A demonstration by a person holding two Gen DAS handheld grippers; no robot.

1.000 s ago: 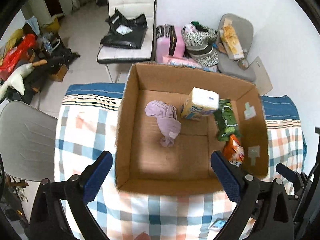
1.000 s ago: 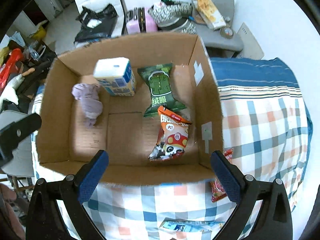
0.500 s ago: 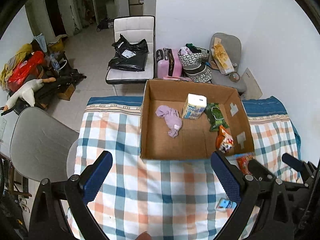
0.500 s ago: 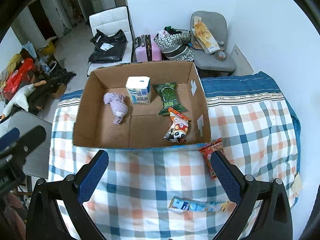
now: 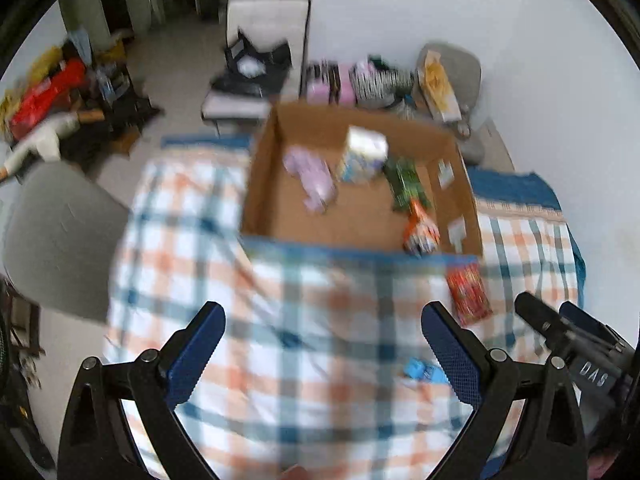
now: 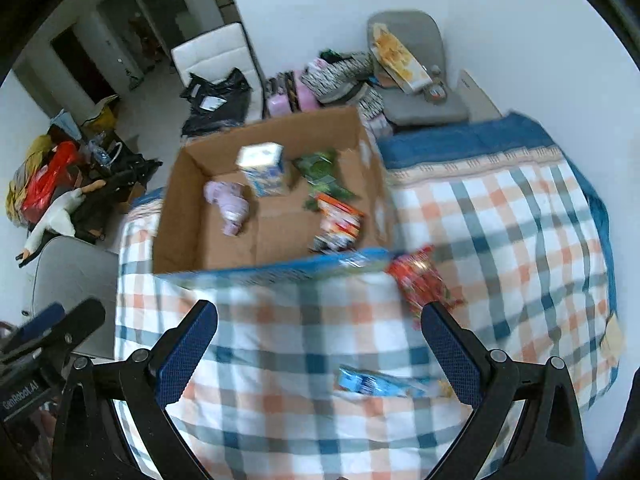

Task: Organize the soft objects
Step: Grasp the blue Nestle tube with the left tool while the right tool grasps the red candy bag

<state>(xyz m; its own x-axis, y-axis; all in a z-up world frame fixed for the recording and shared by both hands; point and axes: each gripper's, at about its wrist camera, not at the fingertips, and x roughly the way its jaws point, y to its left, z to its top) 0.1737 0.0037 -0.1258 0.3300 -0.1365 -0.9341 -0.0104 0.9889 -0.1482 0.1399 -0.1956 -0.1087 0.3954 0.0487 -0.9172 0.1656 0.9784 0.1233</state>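
A cardboard box (image 5: pixel 264 184) (image 6: pixel 180 208) stands on the checked tablecloth. In it lie a purple cloth (image 5: pixel 314 184) (image 6: pixel 232 204), a white-blue tissue pack (image 5: pixel 362 154) (image 6: pixel 264 168), a green packet (image 5: pixel 406 182) (image 6: pixel 324 174) and an orange snack bag (image 5: pixel 420 230) (image 6: pixel 340 222). A red packet (image 5: pixel 468 292) (image 6: pixel 420 280) lies on the cloth by the box's near right corner. A blue packet (image 5: pixel 424 372) (image 6: pixel 376 384) lies nearer. My left gripper (image 5: pixel 322 344) and right gripper (image 6: pixel 320 344) are open and empty, held above the cloth in front of the box.
The table (image 6: pixel 520 220) has checked cloth to the right of the box. A grey chair (image 5: pixel 60 232) stands at the left edge. Behind the table are a white chair with a black bag (image 5: pixel 260 68), a pink suitcase (image 5: pixel 328 84) and a grey chair (image 6: pixel 412 80). Floor clutter lies at left.
Both grippers have pulled back from over the box toward the near side of the table, so the box looks smaller and farther. Both stay open. The views now are motion-blurred.
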